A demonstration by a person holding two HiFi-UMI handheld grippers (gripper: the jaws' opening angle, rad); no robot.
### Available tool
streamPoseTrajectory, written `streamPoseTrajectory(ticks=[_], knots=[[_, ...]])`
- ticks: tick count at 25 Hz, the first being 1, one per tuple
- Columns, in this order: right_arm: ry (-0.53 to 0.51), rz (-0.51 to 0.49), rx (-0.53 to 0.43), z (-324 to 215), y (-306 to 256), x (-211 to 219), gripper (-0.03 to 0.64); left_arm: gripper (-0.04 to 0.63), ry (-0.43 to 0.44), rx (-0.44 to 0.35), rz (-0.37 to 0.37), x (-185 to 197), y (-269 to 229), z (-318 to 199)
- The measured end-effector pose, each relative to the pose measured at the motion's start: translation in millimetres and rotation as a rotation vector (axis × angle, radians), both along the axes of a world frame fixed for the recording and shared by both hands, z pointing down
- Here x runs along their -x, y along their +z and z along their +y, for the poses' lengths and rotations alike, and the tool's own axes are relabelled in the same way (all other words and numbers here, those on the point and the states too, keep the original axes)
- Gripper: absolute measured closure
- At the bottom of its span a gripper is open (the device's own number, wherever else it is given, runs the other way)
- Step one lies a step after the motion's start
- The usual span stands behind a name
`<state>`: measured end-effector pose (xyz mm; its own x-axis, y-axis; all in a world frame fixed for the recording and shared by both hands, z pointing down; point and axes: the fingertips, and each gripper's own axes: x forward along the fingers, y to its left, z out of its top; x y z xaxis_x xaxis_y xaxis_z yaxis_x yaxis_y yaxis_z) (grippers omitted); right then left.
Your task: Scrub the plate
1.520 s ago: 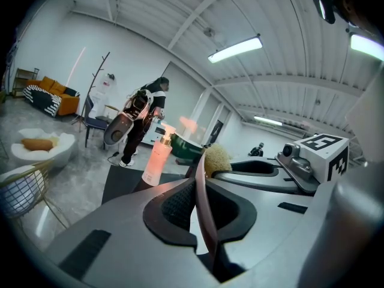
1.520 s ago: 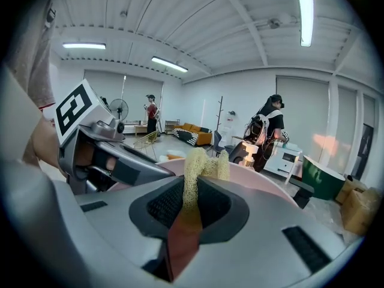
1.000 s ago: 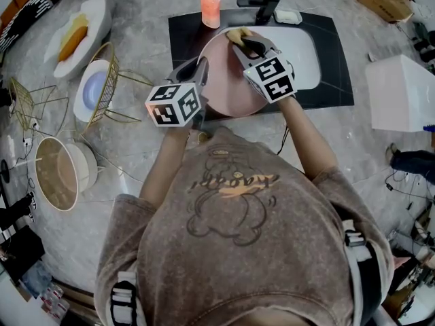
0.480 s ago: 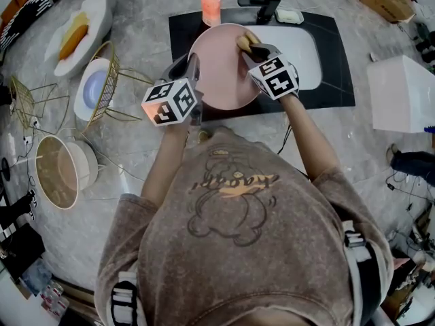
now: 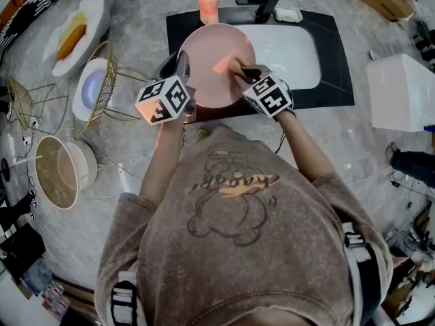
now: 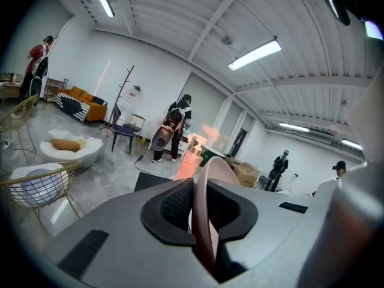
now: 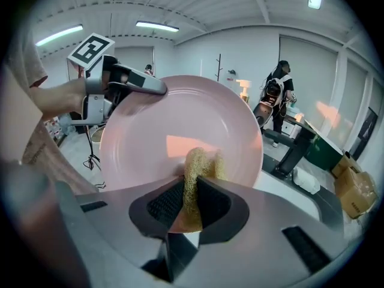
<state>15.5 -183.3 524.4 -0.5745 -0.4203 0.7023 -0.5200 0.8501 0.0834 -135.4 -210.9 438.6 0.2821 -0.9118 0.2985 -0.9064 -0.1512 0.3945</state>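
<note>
A pink plate [image 5: 207,73] is held tilted over the left end of the black sink surround [image 5: 333,60]. My left gripper [image 5: 182,73] is shut on its left rim; in the left gripper view the plate's edge [image 6: 208,185] runs straight between the pads. My right gripper [image 5: 239,68] is shut on a yellow sponge [image 5: 236,64], which presses on the plate's face right of centre. The right gripper view shows the sponge [image 7: 199,164] against the plate [image 7: 156,125], with the left gripper [image 7: 129,81] clamped on the rim at upper left.
A white basin [image 5: 289,46] lies right of the plate, with a faucet [image 5: 264,2] and an orange soap bottle [image 5: 208,5] behind. At left stand a wire rack [image 5: 109,80] with a plate, a dish of yellow food [image 5: 75,32] and a bowl [image 5: 58,172]. A white box [image 5: 401,90] is right.
The plate and my left gripper have shifted left, away from the basin. My right gripper has drawn the sponge from the plate's far rim down toward its middle.
</note>
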Motion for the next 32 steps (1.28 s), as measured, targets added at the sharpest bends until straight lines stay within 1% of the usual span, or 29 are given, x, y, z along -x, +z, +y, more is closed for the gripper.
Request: streamPoseTrajectory(ticks=[6, 12, 22, 27, 32], knots=[[-0.075, -0.025, 0.064, 34, 4, 17, 0.558, 0.554, -0.007, 0.003, 0.012, 1, 3, -4], [-0.160, -0.077, 0.092, 64, -5, 47, 0.558, 0.555, 0.000, 0.002, 0.036, -1, 1, -4], [-0.200, -0.119, 0.026, 51, -32, 80, 0.558, 0.554, 0.029, -0.003, 0.054, -13, -1, -1], [-0.183, -0.130, -0.030, 32, -49, 84, 0.558, 0.555, 0.051, 0.004, 0.063, -21, 1, 3], [-0.146, -0.134, -0.106, 4, -72, 83, 0.558, 0.555, 0.094, 0.014, 0.077, -36, 3, 9]])
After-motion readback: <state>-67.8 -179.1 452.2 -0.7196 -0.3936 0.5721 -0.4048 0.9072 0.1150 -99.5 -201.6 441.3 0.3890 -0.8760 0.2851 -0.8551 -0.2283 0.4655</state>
